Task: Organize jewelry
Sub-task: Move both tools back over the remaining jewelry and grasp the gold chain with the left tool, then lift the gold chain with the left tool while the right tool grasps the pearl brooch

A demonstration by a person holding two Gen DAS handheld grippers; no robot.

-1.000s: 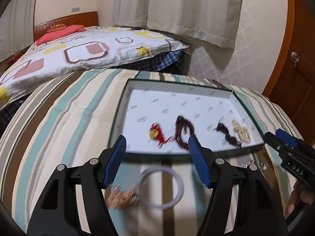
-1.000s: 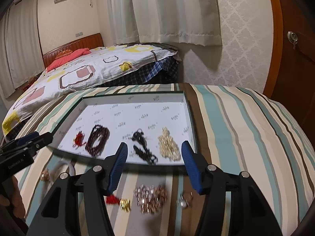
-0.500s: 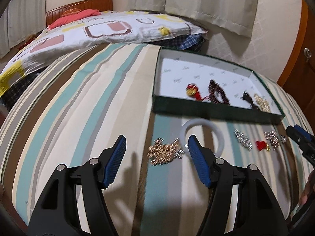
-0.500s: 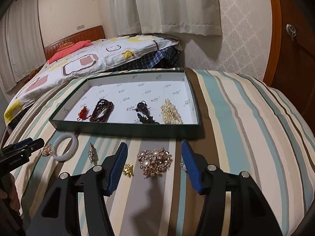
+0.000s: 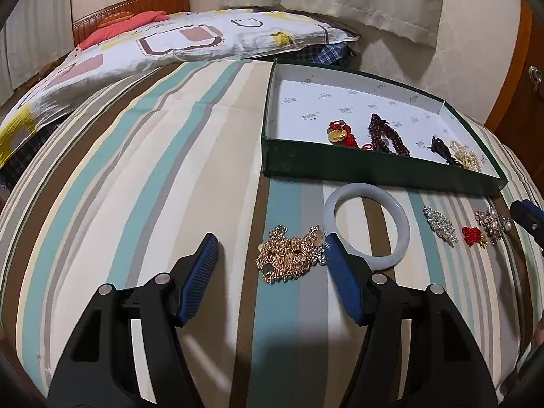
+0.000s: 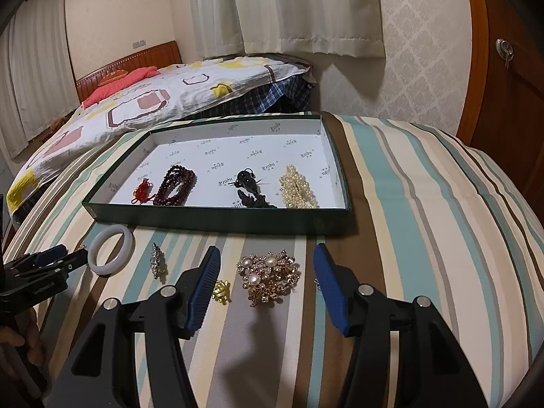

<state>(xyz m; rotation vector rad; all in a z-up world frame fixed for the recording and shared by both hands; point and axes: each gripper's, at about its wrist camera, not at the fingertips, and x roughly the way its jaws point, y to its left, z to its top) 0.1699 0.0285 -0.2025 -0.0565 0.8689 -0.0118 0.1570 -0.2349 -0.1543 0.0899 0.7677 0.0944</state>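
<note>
Jewelry split in two groups on a striped cloth. In the green tray: red knot charm at left, dark red bead bracelet just beside it, black piece in the middle, pearl strand at right, all near the tray's front wall.

Loose on the cloth in front of the tray: white bangle, gold chain pile just beside its left edge, rhinestone brooch to its right, then small red-and-gold charm and pearl-and-gold cluster further right. In the right wrist view the small gold part of the charm sits just left of the cluster.

Left gripper wide open, holding nothing, low over the cloth; gold chain pile lies between its fingers, closer to the right finger, whose tip overlaps the bangle's rim in view; contact cannot tell.

Right gripper wide open, empty; pearl-and-gold cluster lies between its fingertips, not touched.

Behind: bed with patterned quilt, curtains, wooden door.
</note>
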